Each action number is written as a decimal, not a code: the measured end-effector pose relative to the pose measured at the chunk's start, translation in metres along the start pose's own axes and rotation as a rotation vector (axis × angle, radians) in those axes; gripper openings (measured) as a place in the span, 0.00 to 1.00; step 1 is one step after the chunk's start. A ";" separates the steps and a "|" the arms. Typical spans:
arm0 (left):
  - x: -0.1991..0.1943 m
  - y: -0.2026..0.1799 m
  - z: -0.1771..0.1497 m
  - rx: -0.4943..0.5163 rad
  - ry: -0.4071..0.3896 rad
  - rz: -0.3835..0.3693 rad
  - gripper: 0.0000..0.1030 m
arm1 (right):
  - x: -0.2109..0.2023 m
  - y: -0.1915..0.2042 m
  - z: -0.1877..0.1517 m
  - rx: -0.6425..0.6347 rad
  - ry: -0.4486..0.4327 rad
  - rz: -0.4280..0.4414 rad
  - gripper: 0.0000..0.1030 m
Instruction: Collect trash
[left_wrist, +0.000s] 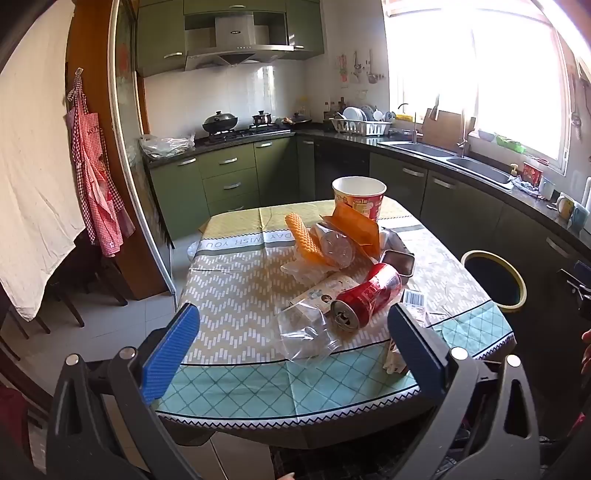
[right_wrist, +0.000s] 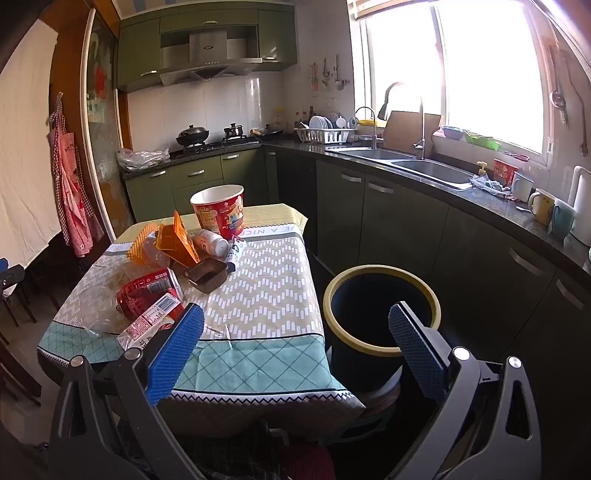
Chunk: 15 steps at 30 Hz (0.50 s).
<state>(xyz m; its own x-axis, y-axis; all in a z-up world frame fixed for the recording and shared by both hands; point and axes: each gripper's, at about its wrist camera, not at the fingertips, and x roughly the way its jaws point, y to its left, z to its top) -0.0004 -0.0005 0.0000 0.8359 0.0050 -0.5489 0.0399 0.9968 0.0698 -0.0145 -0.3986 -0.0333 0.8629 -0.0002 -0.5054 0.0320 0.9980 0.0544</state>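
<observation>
Trash lies piled on the table (left_wrist: 236, 295): a red soda can (left_wrist: 365, 295) on its side, a clear plastic wrapper (left_wrist: 306, 332), an orange wrapper (left_wrist: 354, 229), a small white bottle (right_wrist: 210, 242), a dark foil tray (right_wrist: 207, 275) and a red paper noodle cup (left_wrist: 358, 197). A dark bin with a yellow rim (right_wrist: 382, 310) stands right of the table. My left gripper (left_wrist: 291, 328) is open and empty above the table's near edge, before the can. My right gripper (right_wrist: 295, 332) is open and empty, between the table corner and the bin.
The patterned tablecloth (right_wrist: 258, 288) hangs over the table edges. Green cabinets and a dark counter with a sink (right_wrist: 424, 166) run along the back and right. Dark chairs (left_wrist: 74, 288) stand left of the table. A red apron (left_wrist: 96, 184) hangs on the left wall.
</observation>
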 end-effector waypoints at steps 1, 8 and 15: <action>0.000 0.000 0.000 -0.001 0.001 -0.002 0.94 | 0.000 0.000 0.000 0.002 -0.005 0.002 0.96; -0.003 0.001 0.000 0.001 0.005 -0.002 0.94 | -0.001 -0.001 0.001 0.004 -0.004 0.004 0.96; -0.003 0.000 0.001 0.005 0.009 0.000 0.94 | -0.001 0.001 0.001 -0.001 -0.002 0.001 0.96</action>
<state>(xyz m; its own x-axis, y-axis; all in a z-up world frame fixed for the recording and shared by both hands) -0.0021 -0.0010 0.0026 0.8309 0.0056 -0.5564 0.0431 0.9963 0.0743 -0.0147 -0.3978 -0.0325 0.8641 0.0007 -0.5034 0.0307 0.9981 0.0540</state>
